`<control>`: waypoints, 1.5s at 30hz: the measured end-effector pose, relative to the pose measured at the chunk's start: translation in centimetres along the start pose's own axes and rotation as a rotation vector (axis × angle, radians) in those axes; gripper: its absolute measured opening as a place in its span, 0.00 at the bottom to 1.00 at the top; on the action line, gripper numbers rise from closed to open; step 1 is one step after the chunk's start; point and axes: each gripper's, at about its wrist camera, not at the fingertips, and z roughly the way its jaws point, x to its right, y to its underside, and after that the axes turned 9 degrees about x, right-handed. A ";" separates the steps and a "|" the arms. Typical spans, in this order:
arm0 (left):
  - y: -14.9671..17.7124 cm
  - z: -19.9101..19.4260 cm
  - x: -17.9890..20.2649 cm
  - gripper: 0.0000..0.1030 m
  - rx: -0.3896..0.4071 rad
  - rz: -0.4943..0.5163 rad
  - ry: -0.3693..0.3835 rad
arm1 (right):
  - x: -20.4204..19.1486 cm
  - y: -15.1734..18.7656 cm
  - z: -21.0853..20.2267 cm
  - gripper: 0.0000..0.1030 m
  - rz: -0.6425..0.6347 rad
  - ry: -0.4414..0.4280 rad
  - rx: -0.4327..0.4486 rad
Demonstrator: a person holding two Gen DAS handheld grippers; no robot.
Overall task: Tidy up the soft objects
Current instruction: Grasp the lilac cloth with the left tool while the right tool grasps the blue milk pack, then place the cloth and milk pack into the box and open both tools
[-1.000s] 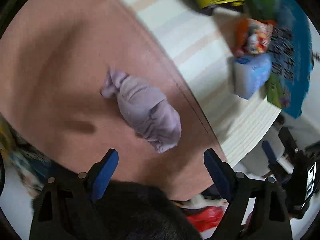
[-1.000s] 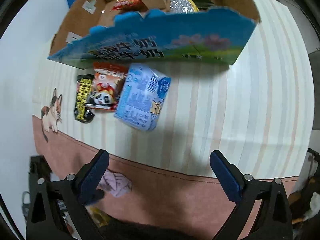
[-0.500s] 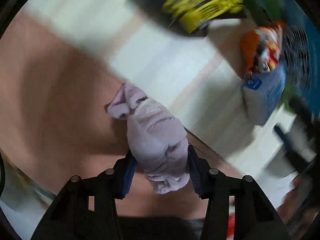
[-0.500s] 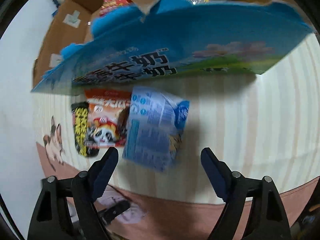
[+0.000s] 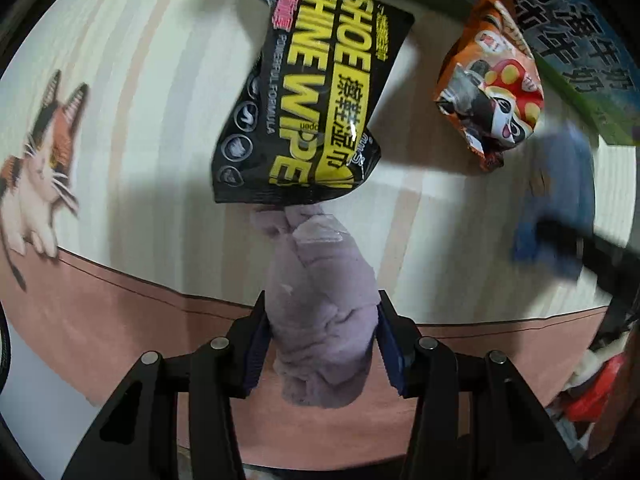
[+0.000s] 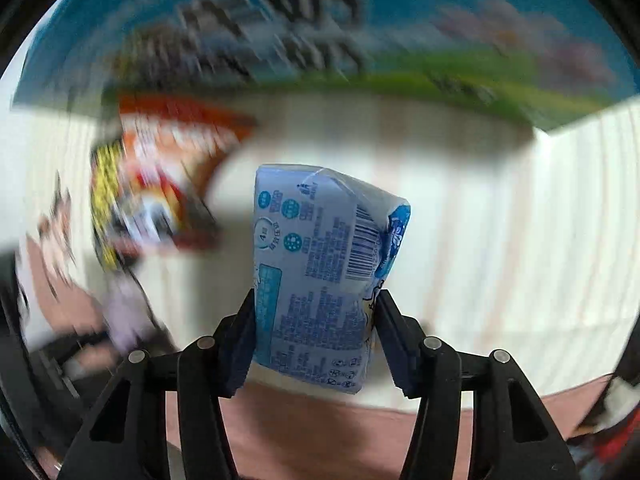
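My left gripper (image 5: 320, 340) is shut on a crumpled lilac cloth (image 5: 320, 304) and holds it above the tablecloth; the cloth's far end reaches the black and yellow shoe-wipes pack (image 5: 304, 104). My right gripper (image 6: 316, 336) is shut on a pale blue tissue pack (image 6: 320, 264), which stands upright between the pads. The blue pack shows blurred in the left wrist view (image 5: 560, 200), with the right gripper's black arm across it. An orange panda snack bag (image 5: 492, 92) lies right of the wipes pack.
A blue and green cardboard box (image 6: 320, 40) stands close behind the tissue pack and fills the top of the right wrist view. The tablecloth is striped cream (image 5: 160, 80) with a cat print (image 5: 36, 152) and a pink border (image 5: 120, 320).
My left gripper closed on the lilac cloth and carried it toward the wipes pack. My right gripper moved forward to the blue tissue pack and closed on it.
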 end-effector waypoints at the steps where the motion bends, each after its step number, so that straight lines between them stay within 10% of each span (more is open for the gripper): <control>1: -0.2 0.1 -0.1 0.51 0.003 -0.012 0.020 | 0.4 0.7 -0.1 0.56 -0.022 0.016 -0.010; 10: 0.4 1.1 3.0 0.59 -0.001 0.060 -0.026 | 3.9 4.3 -1.2 0.66 -0.004 -0.023 -0.025; 16: 1.5 1.3 5.4 0.36 0.024 0.094 -0.066 | 3.7 3.8 -0.6 0.66 0.057 -0.010 -0.011; 20: 2.1 0.4 6.7 0.35 0.067 0.110 -0.053 | 1.9 4.3 -0.8 0.48 -0.013 0.064 0.016; 27: 2.4 -9.5 10.1 0.35 0.211 0.158 0.087 | 1.0 5.2 -8.6 0.41 -0.021 -0.085 0.089; 36: -5.7 -22.7 10.5 0.35 0.444 0.256 0.116 | 0.3 -3.4 -21.3 0.41 -0.017 -0.225 0.311; 45: -18.7 -20.2 10.7 0.35 0.358 0.271 -0.002 | -0.8 -14.7 -16.1 0.41 0.027 -0.155 0.240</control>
